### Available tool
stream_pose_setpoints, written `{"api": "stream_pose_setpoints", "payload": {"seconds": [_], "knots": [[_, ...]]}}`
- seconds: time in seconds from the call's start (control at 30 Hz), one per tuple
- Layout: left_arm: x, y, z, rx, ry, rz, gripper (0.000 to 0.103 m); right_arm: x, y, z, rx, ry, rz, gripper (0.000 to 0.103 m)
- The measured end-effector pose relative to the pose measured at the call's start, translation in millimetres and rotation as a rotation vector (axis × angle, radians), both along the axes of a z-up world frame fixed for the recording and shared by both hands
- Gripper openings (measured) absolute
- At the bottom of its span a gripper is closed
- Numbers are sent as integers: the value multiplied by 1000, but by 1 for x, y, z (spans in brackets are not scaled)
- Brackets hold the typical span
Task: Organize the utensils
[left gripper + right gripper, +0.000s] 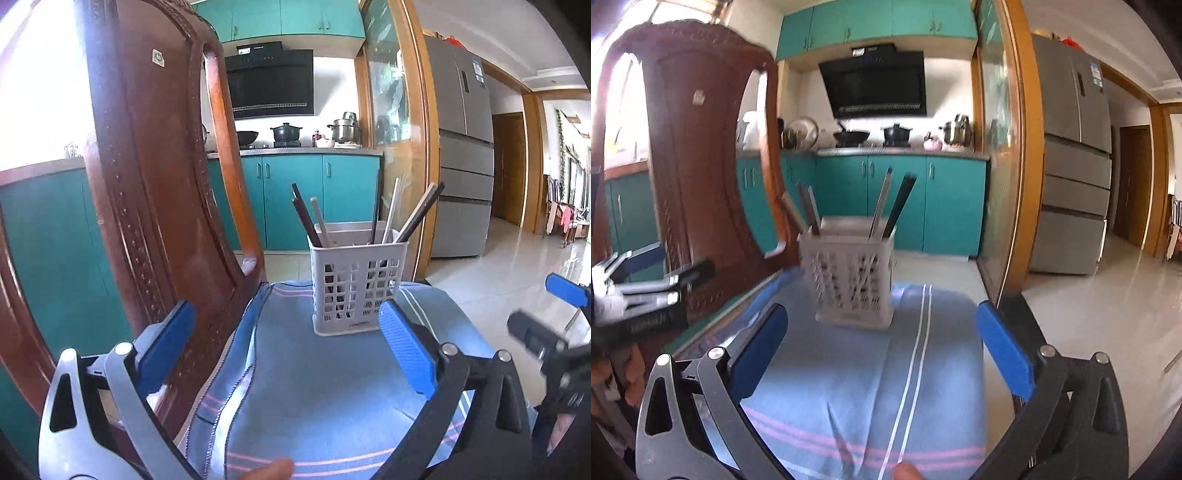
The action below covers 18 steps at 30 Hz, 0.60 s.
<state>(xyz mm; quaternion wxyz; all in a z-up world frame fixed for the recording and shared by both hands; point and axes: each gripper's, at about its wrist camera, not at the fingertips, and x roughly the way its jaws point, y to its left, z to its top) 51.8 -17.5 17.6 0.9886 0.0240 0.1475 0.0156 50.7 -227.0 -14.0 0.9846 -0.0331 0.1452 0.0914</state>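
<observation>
A white slotted utensil holder [359, 284] stands on a blue striped cloth [325, 387] with several chopsticks [306, 221] sticking up out of it. It also shows in the right wrist view [855, 280], a little blurred, with chopsticks [899, 206] in it. My left gripper [286, 325] is open and empty, a short way in front of the holder. My right gripper [881, 328] is open and empty, also just in front of the holder. The right gripper shows at the right edge of the left wrist view [554, 332].
A carved brown wooden chair back [159, 177] rises close on the left, also in the right wrist view [698, 155]. Beyond are teal kitchen cabinets [295, 199], a glass door frame [413, 147], a grey fridge [461, 155] and a tiled floor [517, 266].
</observation>
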Motion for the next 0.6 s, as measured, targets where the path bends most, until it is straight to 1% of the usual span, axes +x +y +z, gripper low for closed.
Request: {"api": "stream_pose_setpoints", "payload": {"seconds": [0.1, 0.17, 0.47, 0.6], "knots": [[2, -1, 2, 17, -3, 8, 99, -1, 12, -8, -65, 20, -13, 100], [0, -1, 3, 11, 0, -1, 99, -1, 17, -10, -80, 23, -30, 99], [-6, 0, 1, 23, -5, -20, 99, -2, 14, -13, -38, 38, -72, 100], [-5, 0, -1, 31, -4, -18, 99, -2, 15, -15, -38, 38, -76, 100]]}}
